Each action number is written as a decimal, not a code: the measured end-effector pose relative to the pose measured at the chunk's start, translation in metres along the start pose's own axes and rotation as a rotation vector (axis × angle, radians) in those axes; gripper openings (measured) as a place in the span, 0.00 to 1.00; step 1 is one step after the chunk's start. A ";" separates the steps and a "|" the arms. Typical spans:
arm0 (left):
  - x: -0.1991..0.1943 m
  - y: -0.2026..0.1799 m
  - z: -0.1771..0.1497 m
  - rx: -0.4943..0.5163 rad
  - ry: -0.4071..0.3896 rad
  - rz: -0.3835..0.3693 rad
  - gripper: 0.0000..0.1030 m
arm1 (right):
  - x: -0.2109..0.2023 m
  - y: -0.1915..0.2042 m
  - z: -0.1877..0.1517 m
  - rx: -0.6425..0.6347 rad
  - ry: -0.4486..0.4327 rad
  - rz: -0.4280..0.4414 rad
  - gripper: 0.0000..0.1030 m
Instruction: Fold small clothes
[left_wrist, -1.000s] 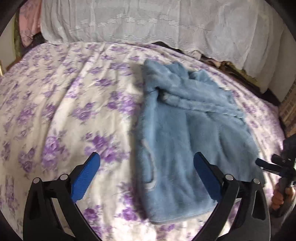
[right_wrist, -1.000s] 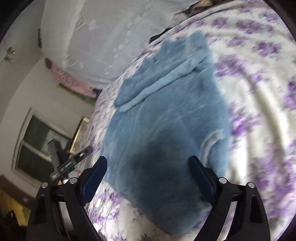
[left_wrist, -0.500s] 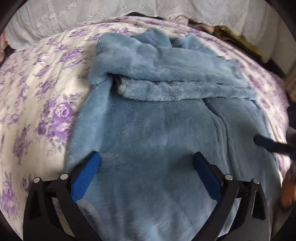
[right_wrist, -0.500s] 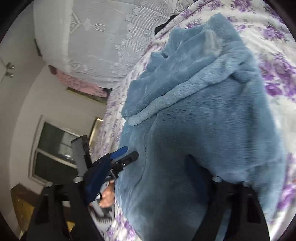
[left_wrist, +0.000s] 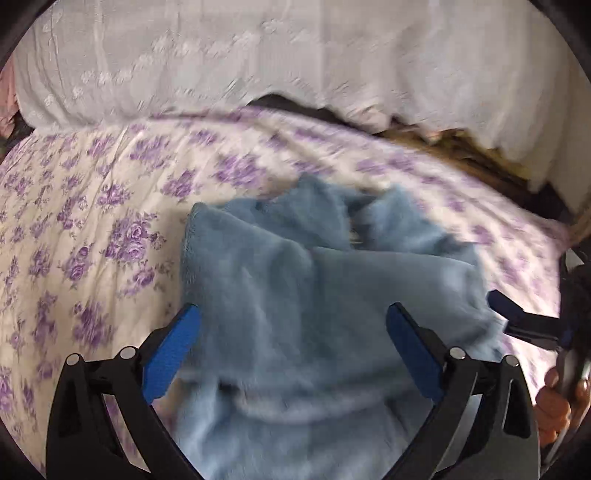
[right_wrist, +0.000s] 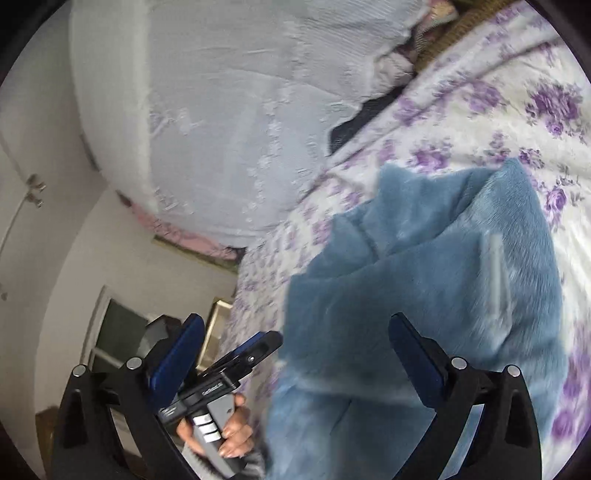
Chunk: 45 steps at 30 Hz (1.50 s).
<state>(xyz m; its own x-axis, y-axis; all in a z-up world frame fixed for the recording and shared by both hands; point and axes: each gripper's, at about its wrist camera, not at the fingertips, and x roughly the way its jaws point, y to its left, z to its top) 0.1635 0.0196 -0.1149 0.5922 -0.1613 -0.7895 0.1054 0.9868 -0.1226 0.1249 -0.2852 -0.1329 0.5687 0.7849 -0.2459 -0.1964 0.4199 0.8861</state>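
A fluffy blue garment (left_wrist: 325, 302) lies bunched and folded over on the purple-flowered bedspread (left_wrist: 92, 221). My left gripper (left_wrist: 291, 343) is open, its blue pads (left_wrist: 170, 350) spread wide just above the garment's near part. My right gripper (right_wrist: 295, 358) is open too, over the garment's (right_wrist: 424, 295) left edge. In the left wrist view the right gripper (left_wrist: 524, 321) shows at the garment's right edge. In the right wrist view the left gripper (right_wrist: 240, 362) shows in a hand beside the garment. Both views are motion-blurred.
A white lace-covered bolster (left_wrist: 258, 55) runs along the far side of the bed. Dark and brown items (left_wrist: 461, 147) lie in the gap behind the bedspread. A window (right_wrist: 122, 332) and wall show at the left of the right wrist view.
The garment's near half has been carried over toward its far end, so it now lies shorter and bunched. Both grippers have pulled back and up; more bedspread and bolster are in view.
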 end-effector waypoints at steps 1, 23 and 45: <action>0.017 0.007 0.003 -0.018 0.035 0.040 0.95 | 0.002 -0.013 0.006 0.015 -0.009 -0.042 0.96; -0.068 0.078 -0.143 -0.082 0.061 -0.172 0.95 | -0.079 -0.025 -0.111 -0.128 0.069 -0.292 0.97; -0.083 0.058 -0.191 -0.052 0.151 -0.400 0.95 | -0.092 -0.002 -0.192 -0.242 0.150 -0.187 0.96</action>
<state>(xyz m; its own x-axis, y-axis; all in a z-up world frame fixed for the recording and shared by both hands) -0.0323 0.0921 -0.1716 0.3886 -0.5314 -0.7527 0.2600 0.8470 -0.4637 -0.0805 -0.2712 -0.1874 0.4927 0.7346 -0.4665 -0.2940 0.6451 0.7053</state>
